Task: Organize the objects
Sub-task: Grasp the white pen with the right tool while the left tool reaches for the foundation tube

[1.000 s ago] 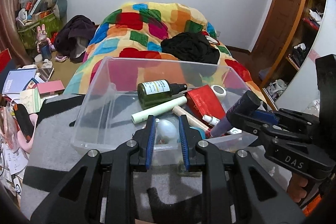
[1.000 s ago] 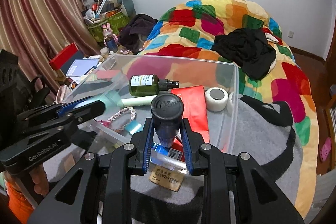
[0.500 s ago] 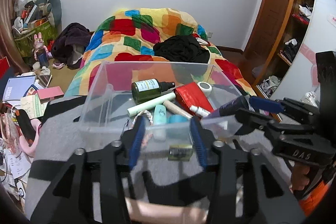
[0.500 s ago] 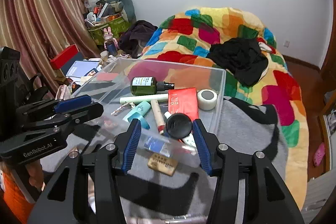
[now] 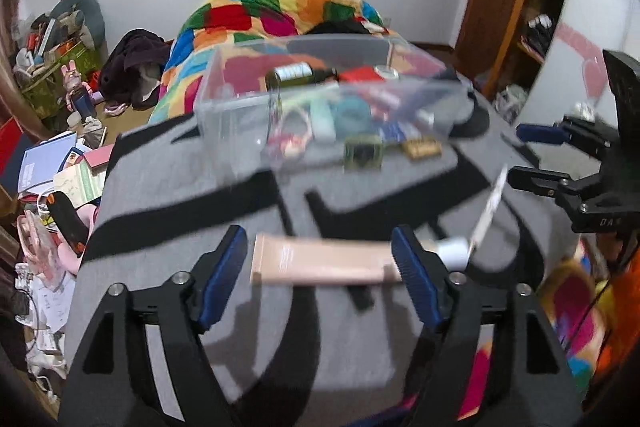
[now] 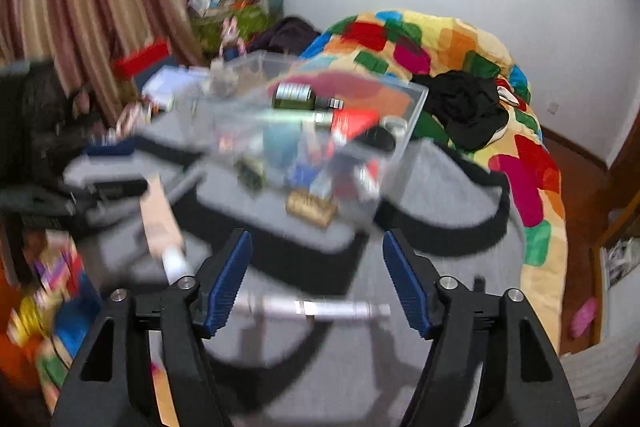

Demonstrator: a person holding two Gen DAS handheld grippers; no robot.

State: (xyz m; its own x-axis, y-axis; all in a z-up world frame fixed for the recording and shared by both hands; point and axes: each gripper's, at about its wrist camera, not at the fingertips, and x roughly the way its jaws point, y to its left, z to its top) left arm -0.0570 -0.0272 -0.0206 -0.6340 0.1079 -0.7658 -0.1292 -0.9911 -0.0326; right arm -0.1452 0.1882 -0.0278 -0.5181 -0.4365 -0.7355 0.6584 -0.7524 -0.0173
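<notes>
A clear plastic bin (image 5: 240, 99) holds a green bottle (image 5: 296, 74), a red box (image 5: 362, 74), a tape roll and several tubes; it also shows in the right wrist view (image 6: 416, 107). My left gripper (image 5: 320, 271) is open wide, its jaws either side of a beige tube (image 5: 320, 261) lying on the grey blanket. My right gripper (image 6: 316, 283) is open wide above a thin white tube (image 6: 320, 307). Both are empty. The right gripper also shows in the left wrist view (image 5: 536, 159).
The bin rests on a grey and black blanket (image 5: 180, 195). A small green box (image 5: 362, 157) and a tan tag (image 5: 422, 147) lie near the bin. A colourful quilt (image 6: 460, 47) lies beyond. Floor clutter (image 5: 52, 167) lies left.
Both grippers let go of their items into the bin, opened wide and pulled back towards me. The beige tube and white tube have come into view between the jaws.
</notes>
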